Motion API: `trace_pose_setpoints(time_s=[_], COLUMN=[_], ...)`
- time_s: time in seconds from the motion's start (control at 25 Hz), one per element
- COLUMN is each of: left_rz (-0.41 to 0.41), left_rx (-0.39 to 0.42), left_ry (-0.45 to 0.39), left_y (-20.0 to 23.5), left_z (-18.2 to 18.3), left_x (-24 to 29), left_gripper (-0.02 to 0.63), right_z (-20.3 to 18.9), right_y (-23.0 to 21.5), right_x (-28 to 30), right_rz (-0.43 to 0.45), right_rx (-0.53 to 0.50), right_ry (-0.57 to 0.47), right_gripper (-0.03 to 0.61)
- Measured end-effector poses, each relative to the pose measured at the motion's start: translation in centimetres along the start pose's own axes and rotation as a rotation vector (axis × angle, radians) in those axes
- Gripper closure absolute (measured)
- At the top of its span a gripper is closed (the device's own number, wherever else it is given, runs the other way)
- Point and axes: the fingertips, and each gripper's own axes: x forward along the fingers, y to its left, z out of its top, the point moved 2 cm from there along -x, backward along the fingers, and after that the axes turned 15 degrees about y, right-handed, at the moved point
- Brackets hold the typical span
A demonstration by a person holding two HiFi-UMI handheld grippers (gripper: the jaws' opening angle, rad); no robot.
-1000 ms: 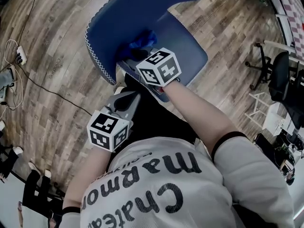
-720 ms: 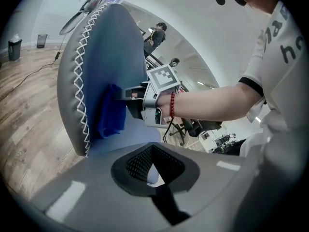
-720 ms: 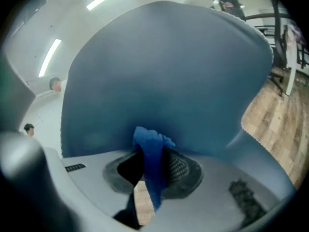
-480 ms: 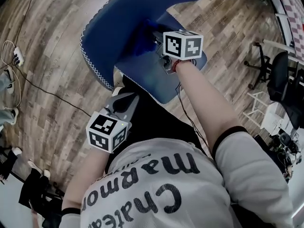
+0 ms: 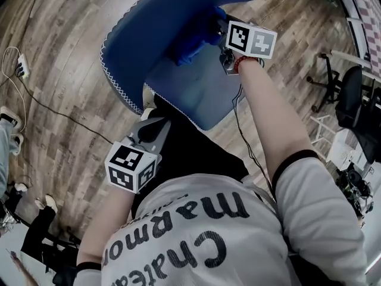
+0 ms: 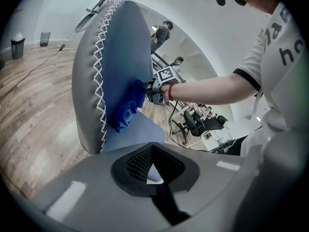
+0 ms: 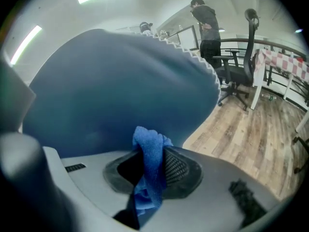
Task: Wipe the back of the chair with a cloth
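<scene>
The wiping stroke is under way, judging by how the cloth sits. At the left, the left gripper hangs idle near the person's waist, its jaws drawn almost together with nothing between them, pointing toward the chair from just short of the seat. Beyond it stands the blue chair back with its white cross-stitched edge. The blue cloth lies bunched against the seat-facing side of the back, toward its right edge. The right gripper has its jaws clamped on a fold of that cloth. The next move probably calls for a firm sweep leftward over the unwiped padding and along the stitching. The only legible writing is on the person's white shirt, reading roughly "Chatea… maRmon"; chair and cloth show no label.
</scene>
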Motion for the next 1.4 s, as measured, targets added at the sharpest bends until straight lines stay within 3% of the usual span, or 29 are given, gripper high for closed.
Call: trace_pose_setpoints(time_s=[0.32,0.48,0.8,1.12,1.24,1.4], left_rz=[-0.003,0.001,-0.015,-0.034,-0.036,-0.033], left_rx=[0.004,0.006,0.019,0.033,0.031,0.011], left_ry=[-0.002,0.003,0.004,0.010,0.013,0.014], left_y=[-0.2,0.2,-0.3,-0.6,-0.8,-0.4], left_z=[-0.2,-0.5,-0.9,-1.3,-1.5,-1.9], left_x=[-0.2,-0.4,-0.4,0.1,0.2,0.2], left_gripper=[0.607,0.607,0.607,0.607,0.607,0.607], right_z=[1.7,0.2,-9.4,-16.6,-17.4,-16.1], right_y=[-2.5,-1.8,10.3,21.9,22.9,20.8], right_x=[-1.7,-1.5,2.6,2.0,2.3,3.6], right_rz=[-0.094,-0.101,0.204,0.528,0.558,0.503], right_rx=[0.014,0.039,-0.091,-0.332,-0.353,-0.301], right_ry=[-0.033,-0.012,0.166,0.339,0.355,0.321], right_gripper=[0.486,0.486,0.486,0.486,0.486,0.486])
